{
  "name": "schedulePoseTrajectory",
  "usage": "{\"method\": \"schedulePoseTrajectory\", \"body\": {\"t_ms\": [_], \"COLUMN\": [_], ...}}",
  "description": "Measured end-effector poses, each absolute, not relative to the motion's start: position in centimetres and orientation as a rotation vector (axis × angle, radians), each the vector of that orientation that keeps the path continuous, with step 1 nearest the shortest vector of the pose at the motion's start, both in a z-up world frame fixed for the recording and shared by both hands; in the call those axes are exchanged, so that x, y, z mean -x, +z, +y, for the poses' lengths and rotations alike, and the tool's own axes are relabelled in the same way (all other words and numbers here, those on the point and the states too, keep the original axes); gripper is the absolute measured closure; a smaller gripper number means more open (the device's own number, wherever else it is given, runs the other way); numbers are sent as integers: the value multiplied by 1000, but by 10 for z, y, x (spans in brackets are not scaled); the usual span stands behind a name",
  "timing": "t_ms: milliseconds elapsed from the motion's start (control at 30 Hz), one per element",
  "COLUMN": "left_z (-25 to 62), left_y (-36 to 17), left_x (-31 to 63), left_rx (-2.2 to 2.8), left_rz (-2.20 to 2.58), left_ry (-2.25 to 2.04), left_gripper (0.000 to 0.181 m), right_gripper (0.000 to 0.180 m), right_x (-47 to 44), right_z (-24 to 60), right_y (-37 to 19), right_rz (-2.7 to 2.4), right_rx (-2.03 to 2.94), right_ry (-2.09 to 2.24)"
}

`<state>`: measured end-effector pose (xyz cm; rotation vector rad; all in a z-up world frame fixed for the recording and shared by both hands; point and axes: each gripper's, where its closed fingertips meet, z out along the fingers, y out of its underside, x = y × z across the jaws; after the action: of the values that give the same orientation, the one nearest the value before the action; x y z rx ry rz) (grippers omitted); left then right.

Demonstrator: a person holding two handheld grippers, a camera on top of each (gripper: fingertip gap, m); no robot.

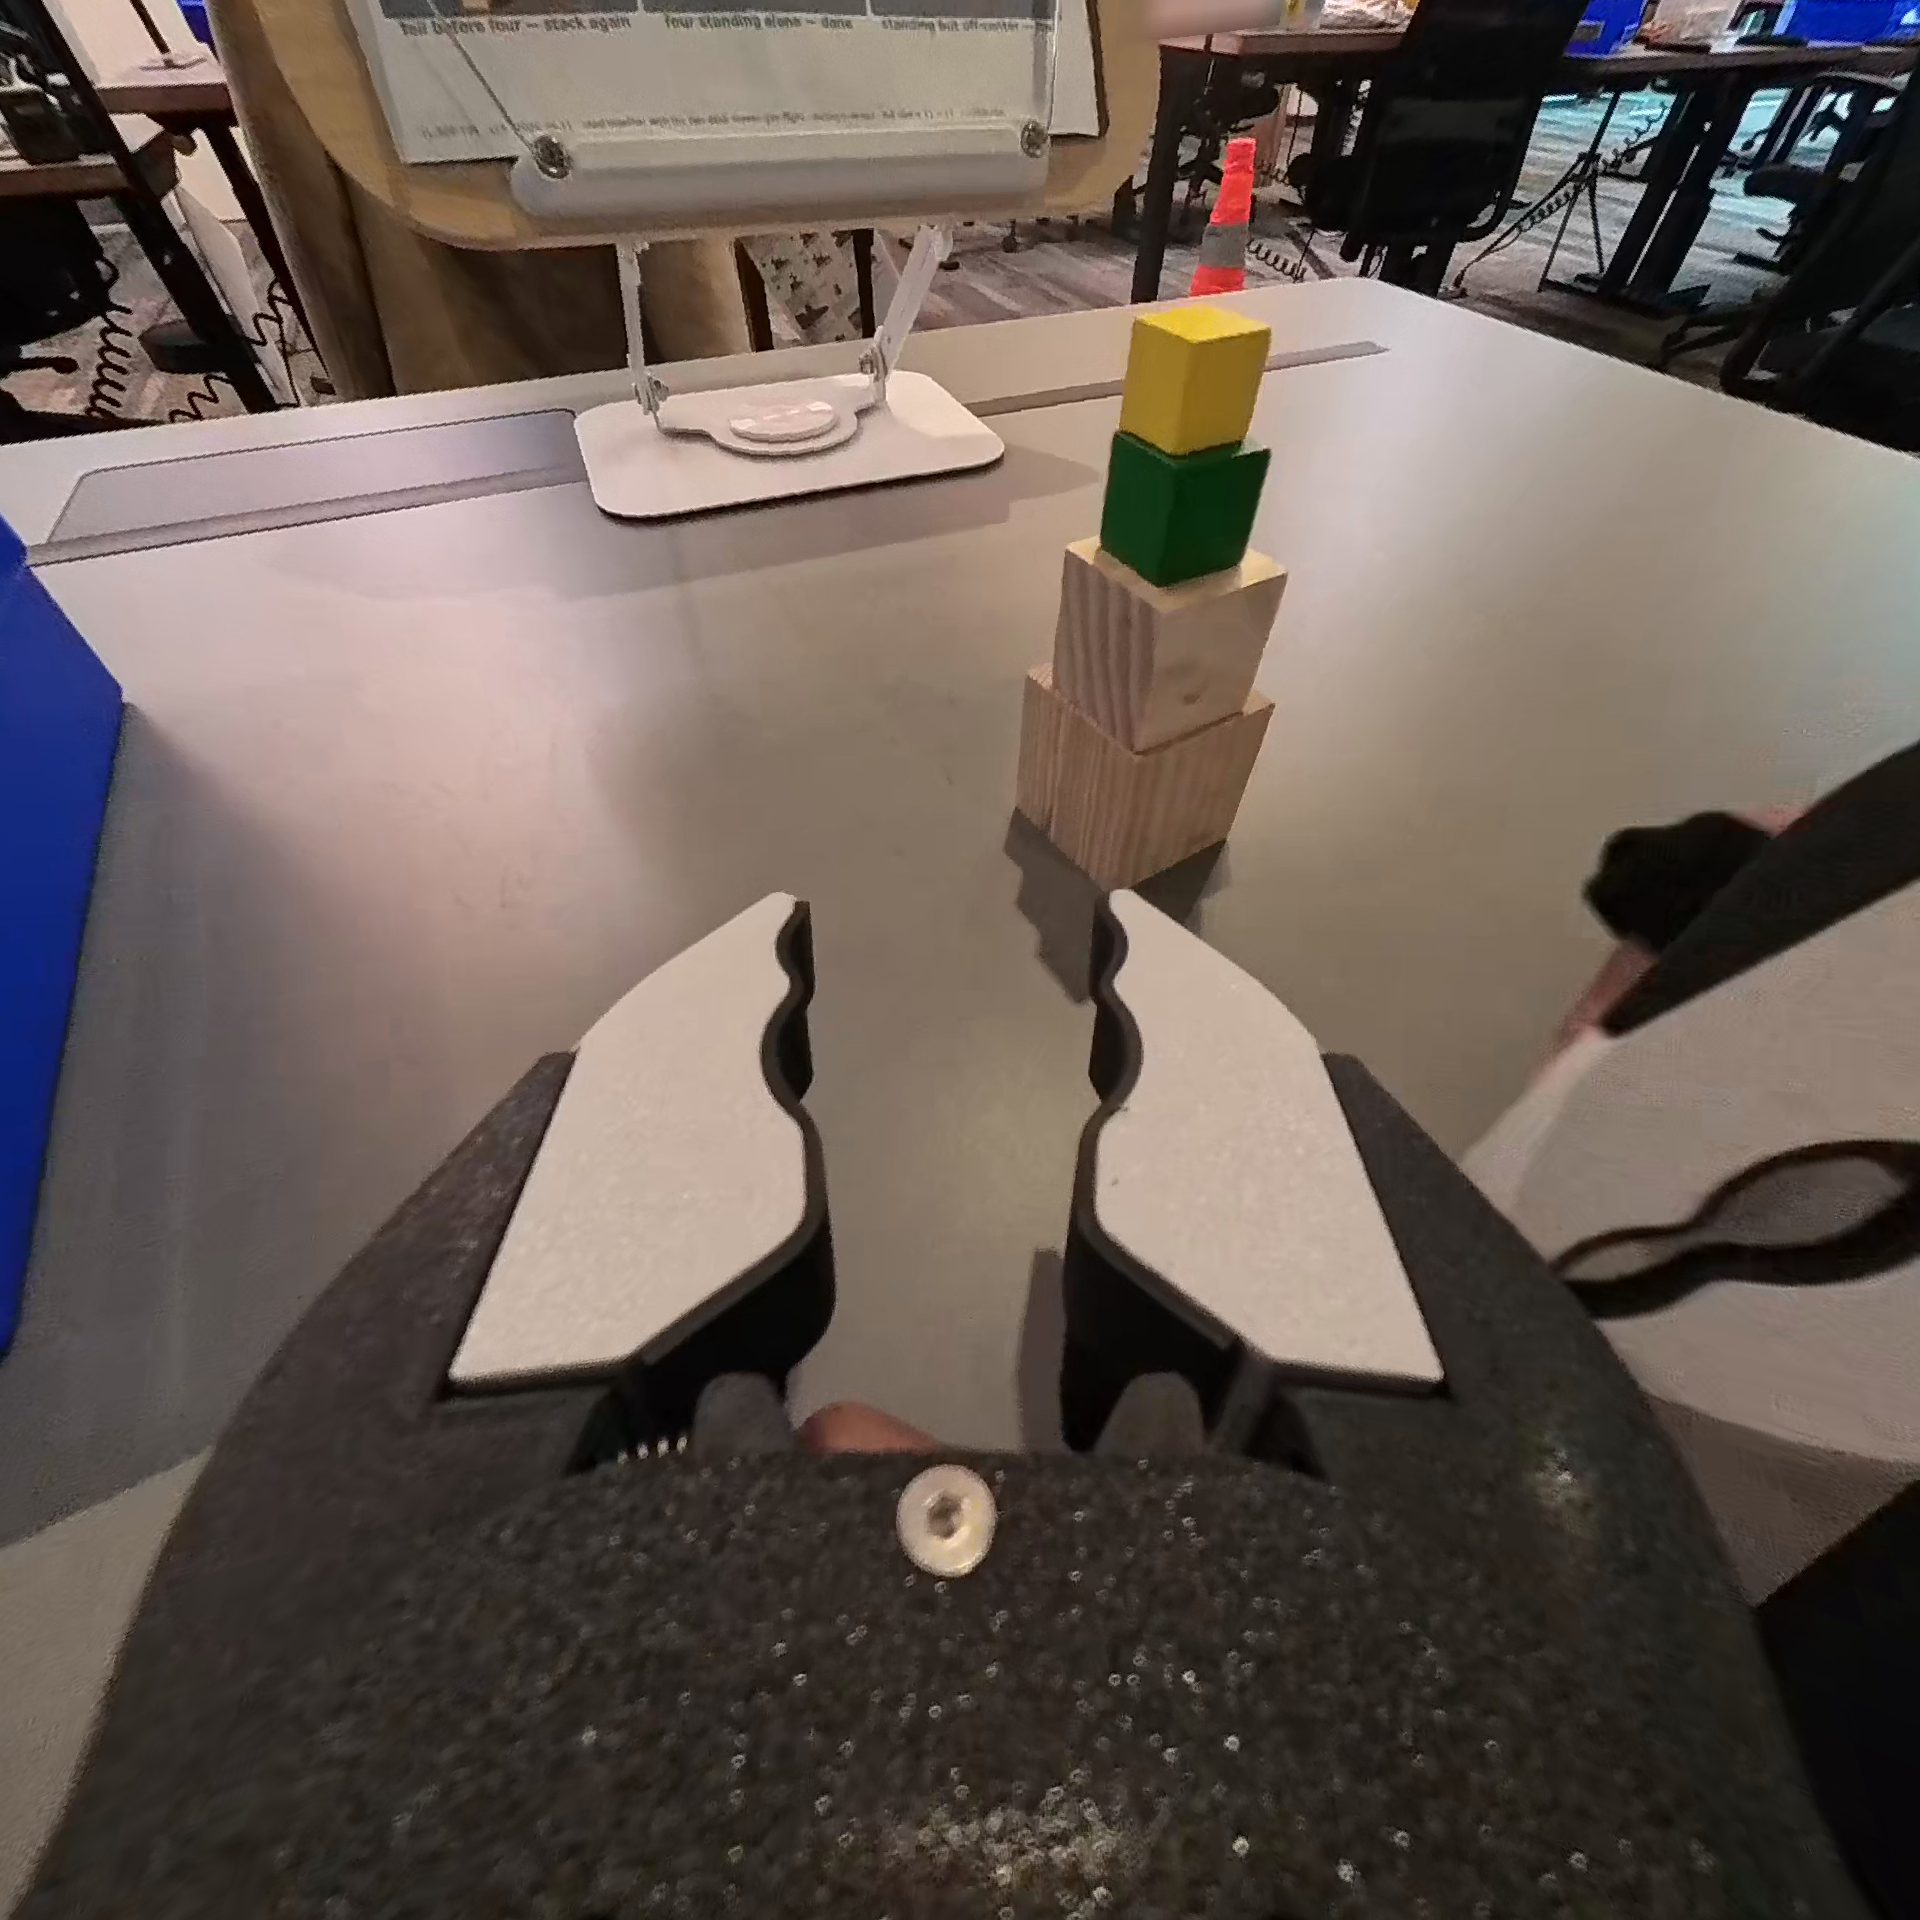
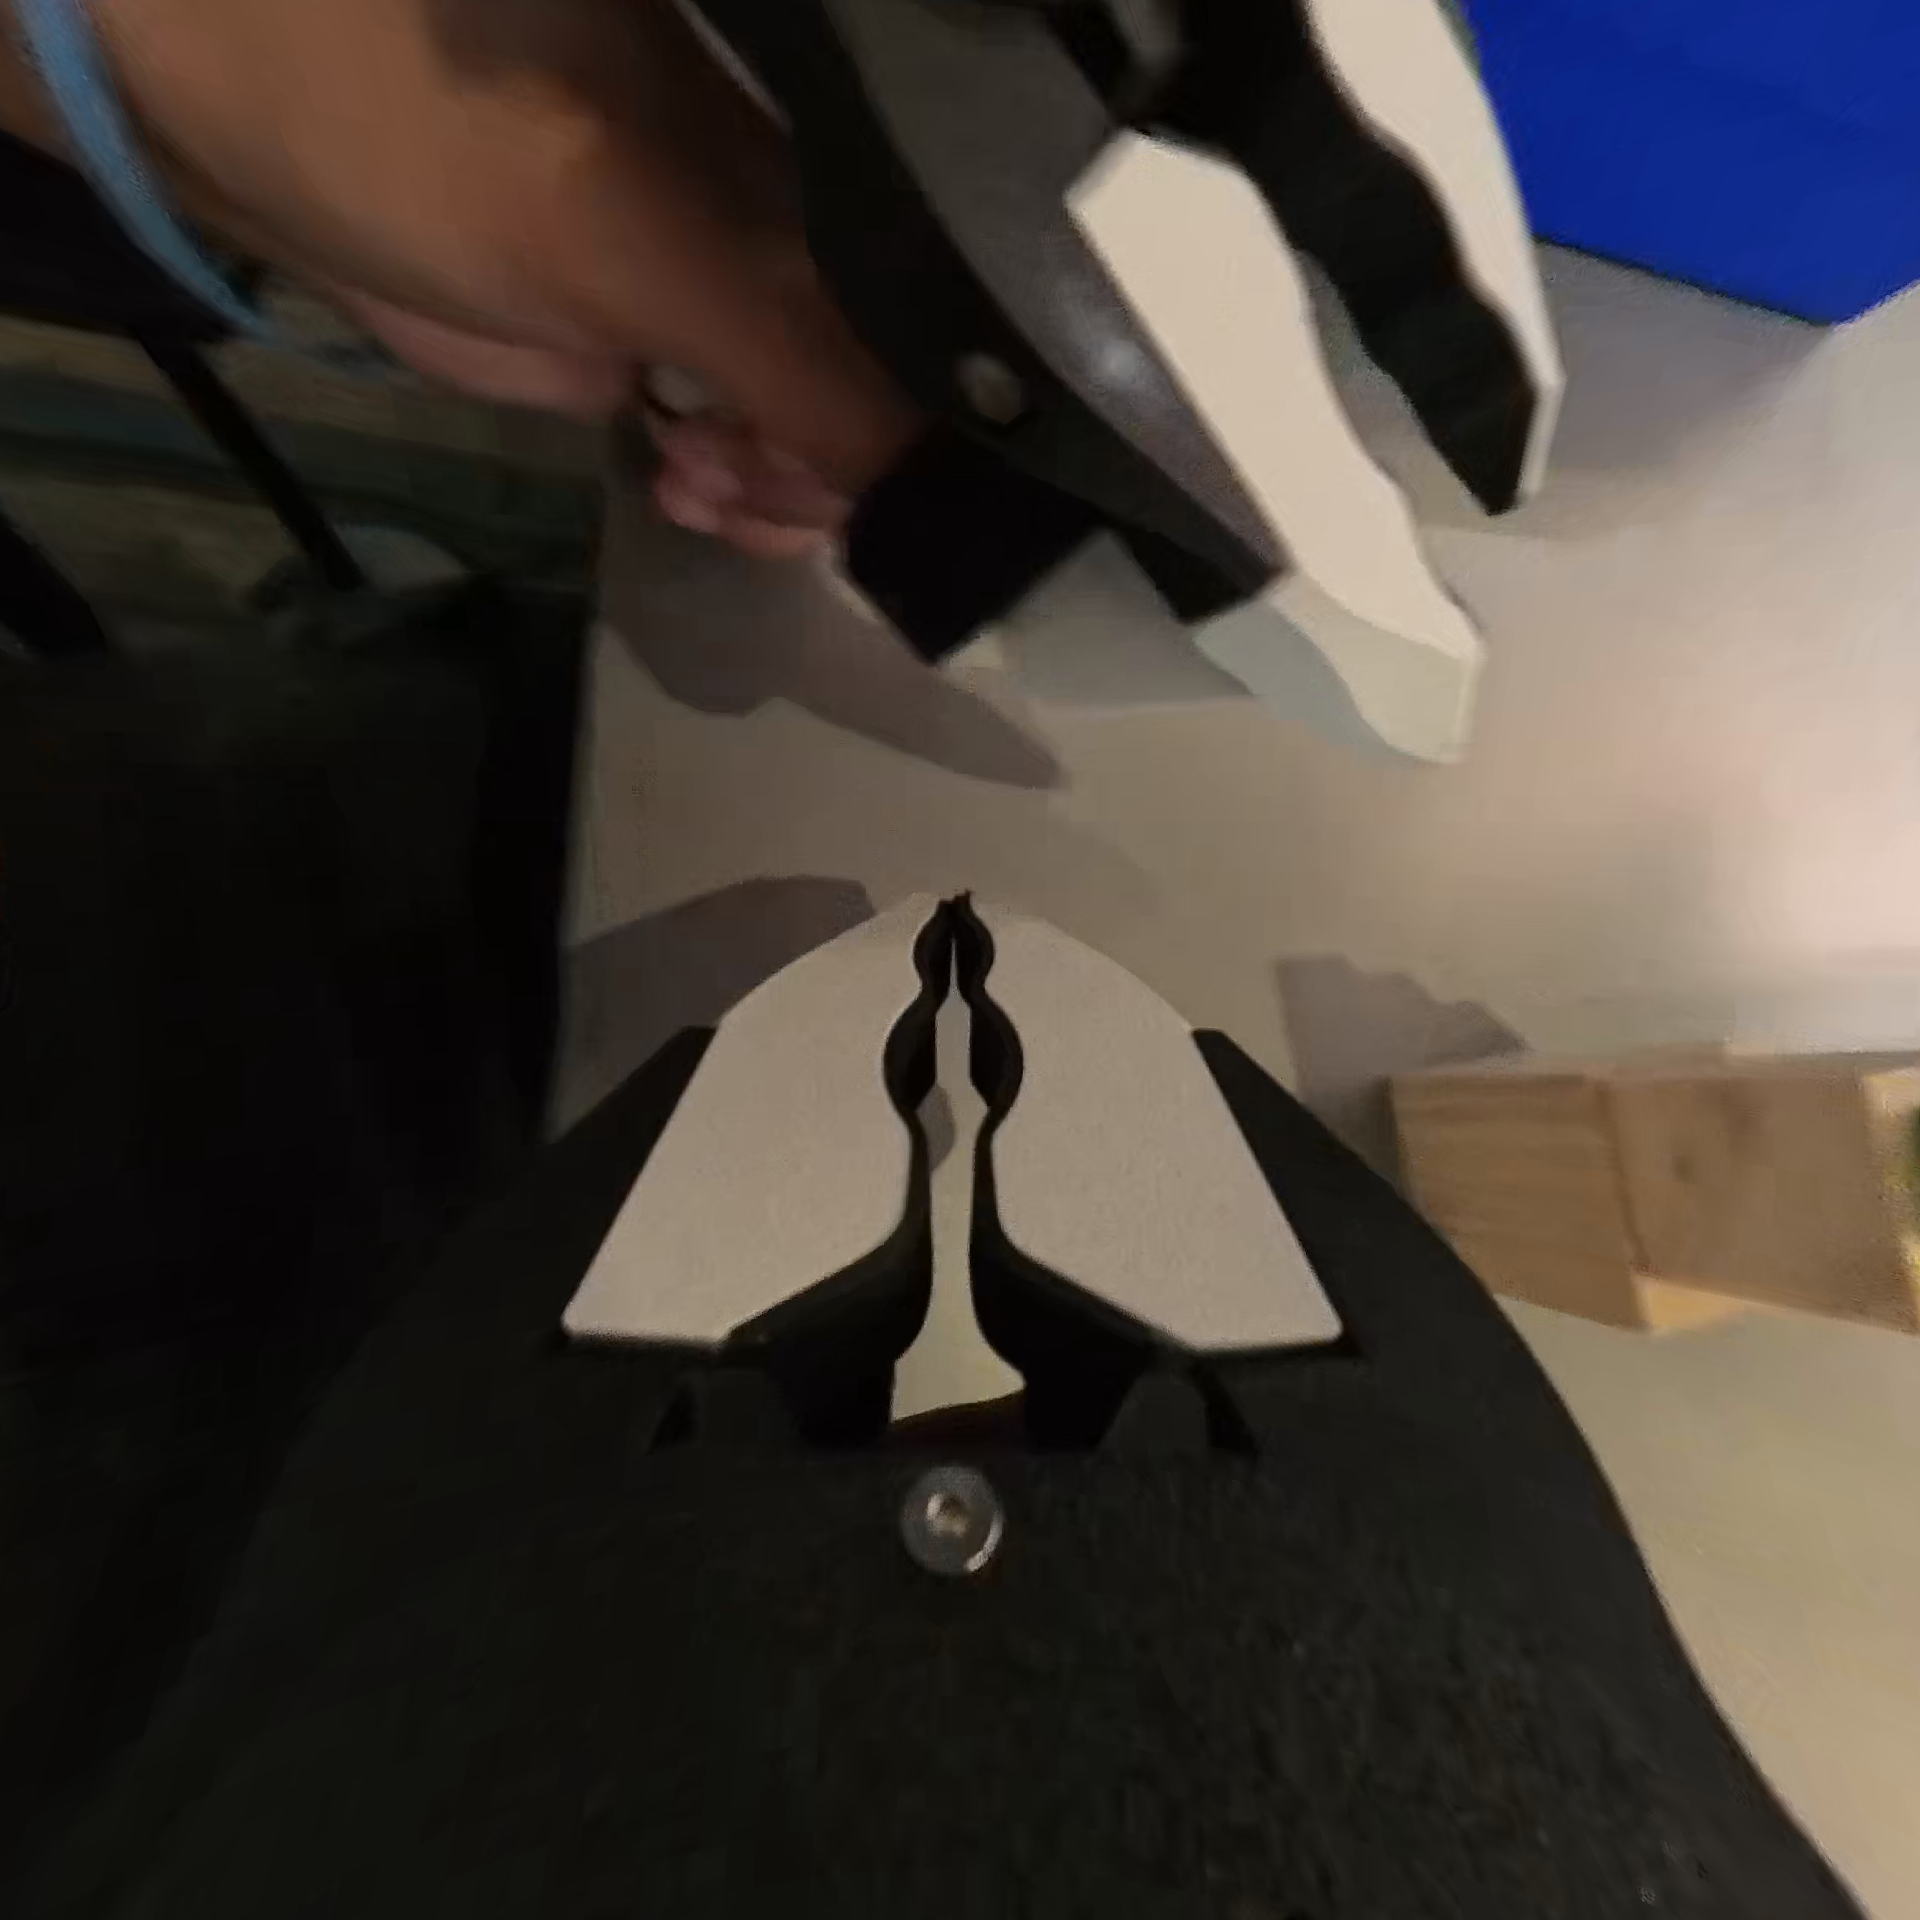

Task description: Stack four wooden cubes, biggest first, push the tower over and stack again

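The four cubes stand as one tower on the grey surface [image 1: 416,831]. At the bottom is the largest plain wood cube [image 1: 1138,795], resting flat on the surface. On it sits a smaller plain wood cube [image 1: 1164,655], turned a little so its corners overhang differently from the one below. Above that is the green cube [image 1: 1179,509], and the yellow cube [image 1: 1195,384] tops the tower, leaning very slightly to the right.

Taking the tower as the landmark: the left claw [image 1: 951,935] hovers just in front of it and a little to its left, fingers spread apart with nothing between them, the right fingertip near the tower's shadow but not touching the wood. Behind the tower and to its left stands a white stand [image 1: 790,447] holding a printed sheet [image 1: 717,73]. Far to the tower's left, at the picture's edge, is a blue bin [image 1: 42,935]. Behind it, beyond the surface, an orange cone [image 1: 1226,218] stands on the floor.

In the right wrist view, which is blurred, the right claw [image 2: 956,914] is clenched, its fingertips meeting with nothing held. The plain wood cubes show beside it at the right edge, apart from it. The left claw appears above, held by a hand [image 2: 582,270].
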<state>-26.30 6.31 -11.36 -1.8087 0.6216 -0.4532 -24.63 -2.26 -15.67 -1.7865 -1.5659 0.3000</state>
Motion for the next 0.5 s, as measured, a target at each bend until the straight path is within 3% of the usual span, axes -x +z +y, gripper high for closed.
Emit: {"method": "schedulePoseTrajectory", "body": {"t_ms": [100,167,233,467,500], "left_z": [64,63,62,55,54], "left_y": [-116,-120,-120,-121,-120], "left_x": [264,264,264,264,264], "left_rx": [1823,1843,1847,1832,1825], "left_rz": [621,629,632,657,660], "left_ry": [-474,-477,-476,-434,-424], "left_gripper": [130,129,129,125,124], "right_gripper": [180,180,180,179,171], "right_x": [187,149,158,114,103], "right_z": [82,119,97,26,22], "right_y": [-164,-184,-163,-141,-139], "right_rz": [-1284,-1148,-1097,-974,-916], "right_rx": [1894,2108,2065,1994,1993], "right_ry": [-39,84,374,146,111]}}
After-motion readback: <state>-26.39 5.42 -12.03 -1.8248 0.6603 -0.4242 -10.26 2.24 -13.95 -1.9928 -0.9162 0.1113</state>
